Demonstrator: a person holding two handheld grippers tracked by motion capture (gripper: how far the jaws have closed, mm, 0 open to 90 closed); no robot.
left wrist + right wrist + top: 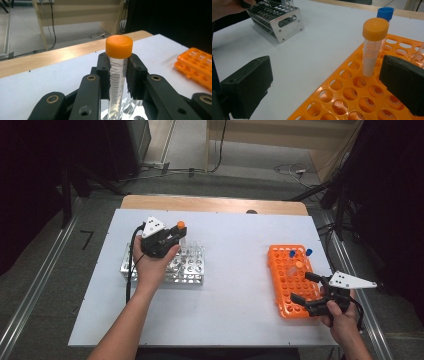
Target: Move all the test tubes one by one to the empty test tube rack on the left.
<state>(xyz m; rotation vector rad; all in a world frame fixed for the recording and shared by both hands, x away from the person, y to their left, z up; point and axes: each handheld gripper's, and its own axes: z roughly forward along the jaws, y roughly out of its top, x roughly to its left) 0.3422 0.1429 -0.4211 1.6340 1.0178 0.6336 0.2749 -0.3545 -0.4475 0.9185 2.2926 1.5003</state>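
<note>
orange-capped tube [117, 72] clamped upright in left tongs [119, 68], above metal rack [187, 265]

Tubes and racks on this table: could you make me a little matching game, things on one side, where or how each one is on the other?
Things:
1. orange-capped tube
2. orange rack
3. metal rack
4. right gripper

States:
A. open, over the orange rack
B. clamped between the left gripper's jaws
C. under the person's left hand
D. holds capped tubes, at the table's right

Pairs: 1-B, 2-D, 3-C, 4-A
</note>
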